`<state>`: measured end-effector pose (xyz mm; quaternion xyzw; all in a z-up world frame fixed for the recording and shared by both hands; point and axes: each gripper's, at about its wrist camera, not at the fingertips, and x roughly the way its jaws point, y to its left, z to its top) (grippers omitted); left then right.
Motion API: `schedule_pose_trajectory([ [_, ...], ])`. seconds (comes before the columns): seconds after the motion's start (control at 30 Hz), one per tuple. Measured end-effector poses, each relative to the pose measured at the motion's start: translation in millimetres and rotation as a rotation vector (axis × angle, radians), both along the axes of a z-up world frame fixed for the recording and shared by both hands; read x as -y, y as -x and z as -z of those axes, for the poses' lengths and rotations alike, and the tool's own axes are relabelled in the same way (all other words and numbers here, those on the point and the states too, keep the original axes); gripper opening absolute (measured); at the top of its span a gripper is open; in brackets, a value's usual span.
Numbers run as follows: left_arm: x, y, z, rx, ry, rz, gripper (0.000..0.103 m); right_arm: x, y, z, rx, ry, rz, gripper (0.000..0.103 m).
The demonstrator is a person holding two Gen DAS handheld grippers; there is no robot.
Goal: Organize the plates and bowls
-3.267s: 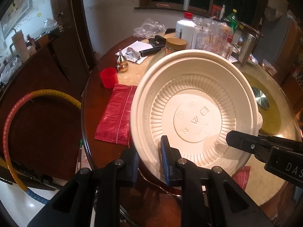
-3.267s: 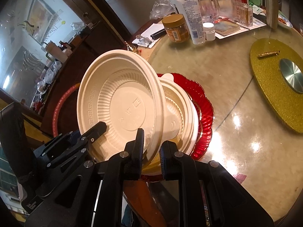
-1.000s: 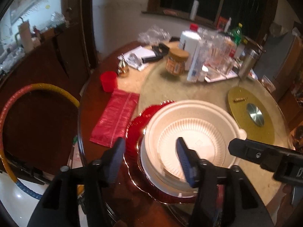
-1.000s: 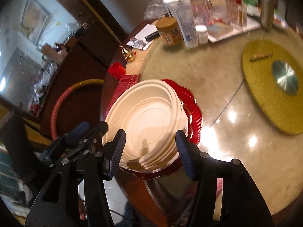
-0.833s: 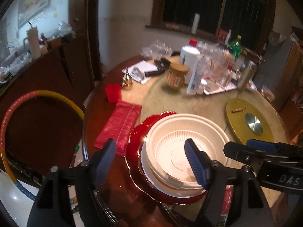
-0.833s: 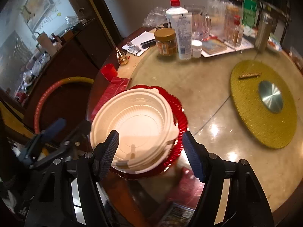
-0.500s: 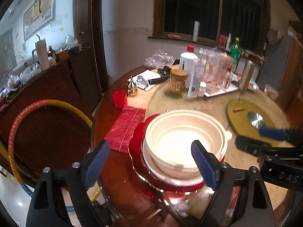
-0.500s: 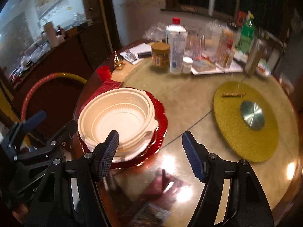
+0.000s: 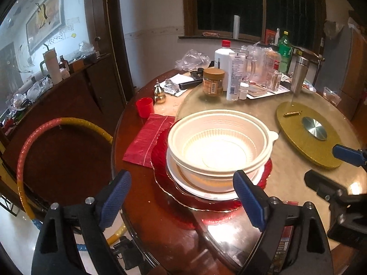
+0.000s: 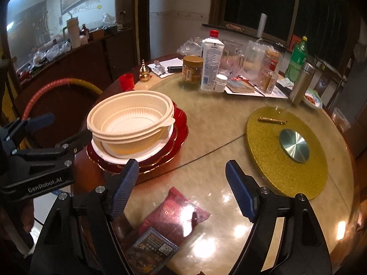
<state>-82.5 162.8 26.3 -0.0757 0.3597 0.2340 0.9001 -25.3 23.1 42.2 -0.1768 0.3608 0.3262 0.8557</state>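
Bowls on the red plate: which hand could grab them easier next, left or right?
Probably left. The left gripper is open and faces the cream bowls on the red plate straight ahead. The right gripper, also open, points past them; the stack sits off to its left.

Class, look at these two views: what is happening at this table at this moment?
A person is tidying dishes with a gripper in each hand. The cream bowls sit nested, upright, on a white plate, which rests on a red plate near the edge of the round table. The left gripper and right gripper are both open and hold nothing; neither touches the stack. Bottles and jars crowd the far side.
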Motion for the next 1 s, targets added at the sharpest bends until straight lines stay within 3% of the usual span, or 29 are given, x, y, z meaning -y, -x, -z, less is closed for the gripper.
schedule_pose_trajectory([
  [0.27, 5, 2, 0, 0.003, 0.032, 0.009, 0.090, -3, 8, 3, 0.022, 0.011, -0.029, 0.079],
  [0.33, 4, 2, 0, 0.003, 0.050, 0.010, 0.094, -3, 8, 3, 0.022, 0.011, -0.028, 0.080],
  [0.37, 3, 2, 0, 0.004, 0.062, 0.013, 0.103, -3, 8, 3, 0.023, 0.010, -0.028, 0.081],
  [0.6, 3, 0, 3, 0.014, 0.112, 0.049, 0.103, -6, 10, 4, 0.025, 0.016, -0.027, 0.081],
  [1.0, 7, 0, 2, 0.013, 0.051, 0.030, 0.103, -2, 13, 1, 0.030, 0.003, -0.023, 0.081],
])
